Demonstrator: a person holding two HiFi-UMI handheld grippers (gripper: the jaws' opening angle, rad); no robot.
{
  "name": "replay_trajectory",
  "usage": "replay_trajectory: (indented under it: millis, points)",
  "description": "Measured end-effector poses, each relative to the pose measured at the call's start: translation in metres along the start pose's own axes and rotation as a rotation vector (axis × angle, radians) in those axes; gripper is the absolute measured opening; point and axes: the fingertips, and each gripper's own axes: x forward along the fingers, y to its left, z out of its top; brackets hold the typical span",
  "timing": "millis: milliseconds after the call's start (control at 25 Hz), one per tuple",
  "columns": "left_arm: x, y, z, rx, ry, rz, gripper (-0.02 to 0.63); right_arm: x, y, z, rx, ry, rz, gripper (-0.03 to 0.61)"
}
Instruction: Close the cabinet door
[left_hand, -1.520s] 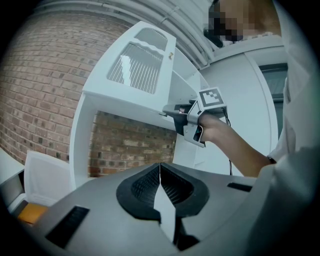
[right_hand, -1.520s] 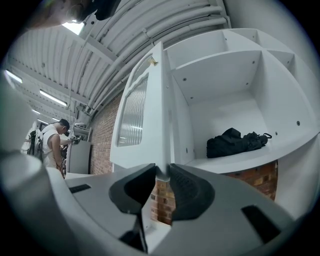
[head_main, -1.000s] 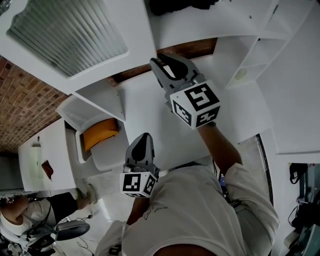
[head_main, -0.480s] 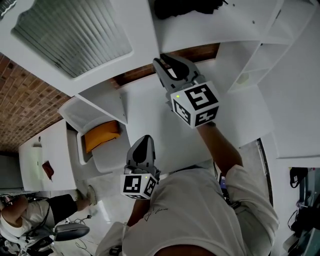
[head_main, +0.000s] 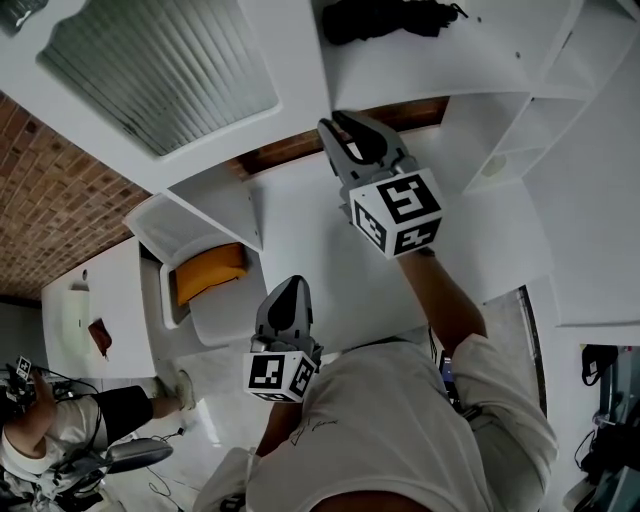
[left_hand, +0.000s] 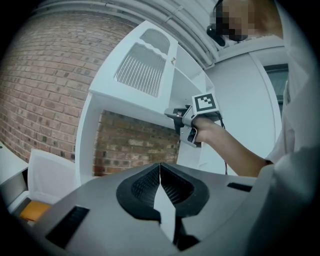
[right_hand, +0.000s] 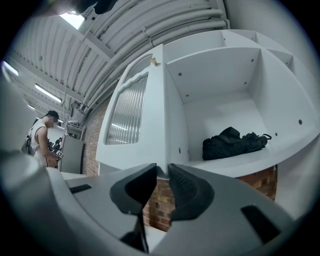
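The white cabinet door (head_main: 160, 70) with a ribbed glass panel stands swung open to the left of the open upper cabinet (head_main: 440, 65). My right gripper (head_main: 340, 125) is raised to the door's lower corner. In the right gripper view the door (right_hand: 130, 120) hangs just above the right gripper (right_hand: 163, 167), whose jaws hold a narrow gap with the door's bottom edge in it. From the left gripper view the right gripper (left_hand: 175, 114) reaches that same edge. My left gripper (head_main: 292, 286) hangs low near my chest, shut with nothing in it (left_hand: 160, 166).
A black bag (head_main: 390, 18) lies on the cabinet shelf (right_hand: 232, 142). Below are a white counter (head_main: 330, 250) and a white bin holding something orange (head_main: 210, 272). Brick wall (head_main: 60, 210) is at the left. A person (head_main: 40, 440) stands at the lower left.
The whole view has shifted a little to the right. Door and right gripper keep the same place relative to each other; the left gripper has barely moved.
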Motion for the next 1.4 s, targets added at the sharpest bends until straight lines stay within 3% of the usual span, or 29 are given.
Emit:
replay_trajectory:
  millis: [360,600,1000,1200,1400]
  points:
    - [-0.015,0.018,0.007,-0.01,-0.018,0.089,0.018,0.0,-0.001,0.001,-0.003,-0.008,-0.001,0.072]
    - [-0.027,0.022,0.01,-0.014,-0.017,0.103,0.018,-0.007,0.002,0.002,-0.004,-0.012,-0.003,0.063]
    - [-0.04,0.012,0.019,-0.007,-0.04,0.044,0.017,-0.036,0.013,0.0,-0.02,0.013,-0.02,0.035]
    - [-0.05,0.002,0.024,0.062,-0.042,0.025,0.018,-0.054,0.023,-0.002,-0.019,0.026,-0.033,0.032]
    - [-0.062,-0.005,0.023,0.047,-0.042,-0.02,0.017,-0.073,0.036,-0.009,-0.027,0.05,-0.047,0.029]
